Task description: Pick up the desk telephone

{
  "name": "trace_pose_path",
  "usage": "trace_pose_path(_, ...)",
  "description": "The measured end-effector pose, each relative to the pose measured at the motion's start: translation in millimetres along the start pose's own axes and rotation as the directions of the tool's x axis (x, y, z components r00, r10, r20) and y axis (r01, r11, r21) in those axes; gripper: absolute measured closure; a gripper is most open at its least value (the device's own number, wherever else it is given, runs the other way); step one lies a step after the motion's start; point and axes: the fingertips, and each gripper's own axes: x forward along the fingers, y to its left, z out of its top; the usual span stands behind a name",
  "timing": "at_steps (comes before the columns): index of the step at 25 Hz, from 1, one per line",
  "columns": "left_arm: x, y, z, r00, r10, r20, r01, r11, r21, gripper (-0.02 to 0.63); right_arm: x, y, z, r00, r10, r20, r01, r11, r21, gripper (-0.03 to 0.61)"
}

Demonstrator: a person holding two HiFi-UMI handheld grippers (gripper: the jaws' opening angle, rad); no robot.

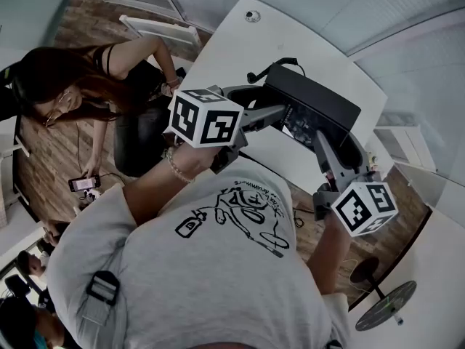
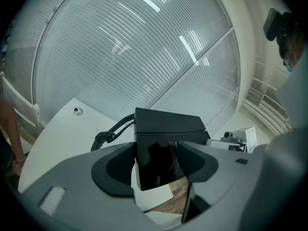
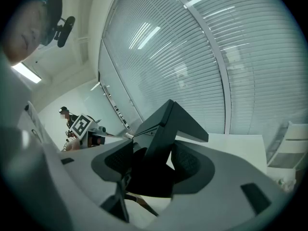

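The black desk telephone [image 1: 314, 97] is held up between both grippers over the near edge of the white table [image 1: 240, 57]. My left gripper [image 1: 280, 113] is shut on its left end, and the pads press on the glossy black side [image 2: 161, 153]. At the other end my right gripper [image 1: 336, 151] clamps the phone's wedge-shaped body [image 3: 166, 129]. A coiled black cord [image 2: 108, 134] hangs from the phone's far left corner. Wood floor shows under the phone in the left gripper view.
A small round fitting [image 1: 252, 16] sits on the table's far part. A seated person [image 1: 87, 86] holding a mobile is at the left beside a white chair [image 1: 156, 27]. Ribbed glass walls stand behind the table. A black round base [image 1: 385, 305] is on the floor at the lower right.
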Motion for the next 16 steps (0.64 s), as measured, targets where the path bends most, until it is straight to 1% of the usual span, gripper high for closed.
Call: trace_pose_path(16,-1.0,-0.5,1.2,1.000,-0.010,-0.008,0.011,1.000,0.002,0.345,-0.9,1.8,1.2,1.000,-0.006,0.008,0.006,1.000,0.001,0.337)
